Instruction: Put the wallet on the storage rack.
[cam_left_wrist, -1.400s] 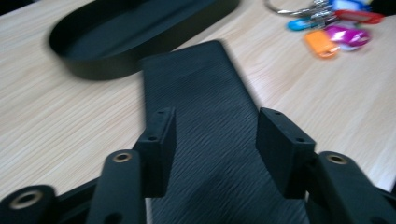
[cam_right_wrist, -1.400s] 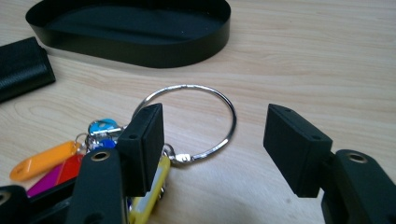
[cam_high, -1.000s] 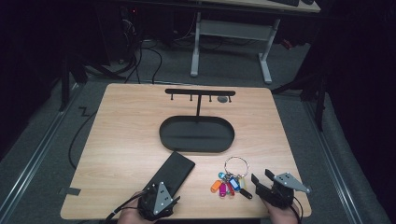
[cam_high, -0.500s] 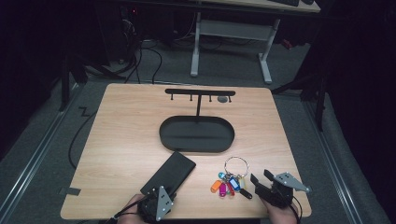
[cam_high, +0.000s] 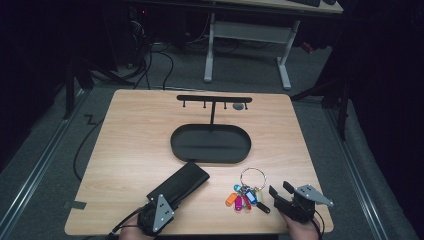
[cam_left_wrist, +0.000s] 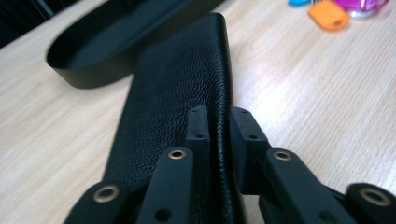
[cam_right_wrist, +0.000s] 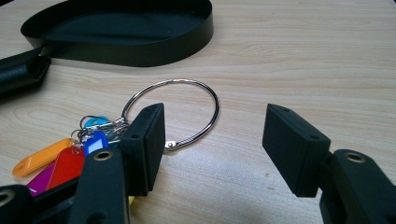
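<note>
A black leather wallet (cam_high: 179, 187) lies slantwise on the wooden table near its front edge. My left gripper (cam_high: 151, 205) is shut on the wallet's near long edge; in the left gripper view the jaws (cam_left_wrist: 219, 123) pinch that edge of the wallet (cam_left_wrist: 177, 88). A bunch of coloured key tags (cam_high: 242, 200) on a large metal ring (cam_high: 252, 177) lies to the right of the wallet. My right gripper (cam_high: 280, 190) stands open just right of the tags. In the right gripper view the ring (cam_right_wrist: 215, 105) lies ahead of my right gripper (cam_right_wrist: 215, 140), and the tags (cam_right_wrist: 60, 161) sit beside the left jaw.
A black oval tray (cam_high: 175, 145) sits mid-table, its wall (cam_right_wrist: 140, 51) close behind the ring and its end (cam_left_wrist: 84, 74) just beyond the wallet. From it rises a black rack with small hooks (cam_high: 214, 98). Dark floor, cables and a desk frame surround the table.
My left gripper has drawn back slightly toward the table's front edge, with the wallet sliding a little along. The right gripper has hardly moved.
</note>
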